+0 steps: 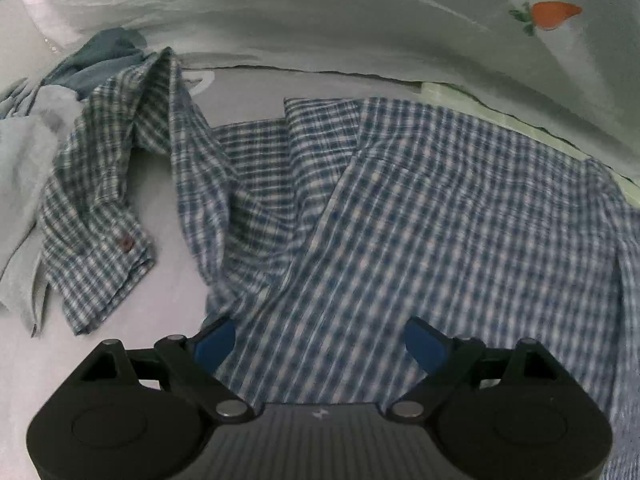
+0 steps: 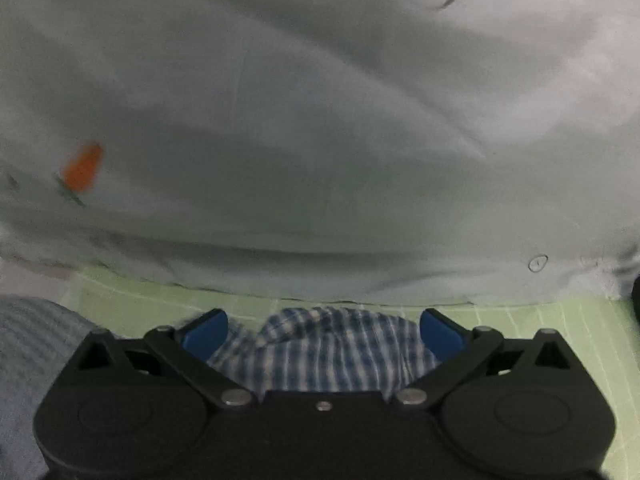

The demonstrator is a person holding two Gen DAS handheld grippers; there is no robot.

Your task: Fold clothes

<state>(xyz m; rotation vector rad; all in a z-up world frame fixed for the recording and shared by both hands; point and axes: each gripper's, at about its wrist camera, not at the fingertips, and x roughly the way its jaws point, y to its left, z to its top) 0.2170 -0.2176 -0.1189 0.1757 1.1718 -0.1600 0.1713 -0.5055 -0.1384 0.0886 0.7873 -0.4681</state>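
A blue and white checked shirt (image 1: 420, 216) lies spread on the pale bed surface (image 1: 160, 280). Its left sleeve (image 1: 108, 208) lies crumpled, cuff button showing. My left gripper (image 1: 320, 344) is open, its blue fingertips (image 1: 216, 340) wide apart just over the shirt's near part. My right gripper (image 2: 324, 332) is open too, with a bunched piece of the checked shirt (image 2: 324, 344) lying between its spread blue fingertips (image 2: 440, 336); the jaws do not touch it.
A white quilt with a carrot print (image 1: 556, 14) rises behind the shirt; it also fills the right wrist view (image 2: 320, 140). A pale green gridded sheet (image 2: 540, 320) lies under it. Grey and dark blue clothes (image 1: 24, 160) are heaped at the left.
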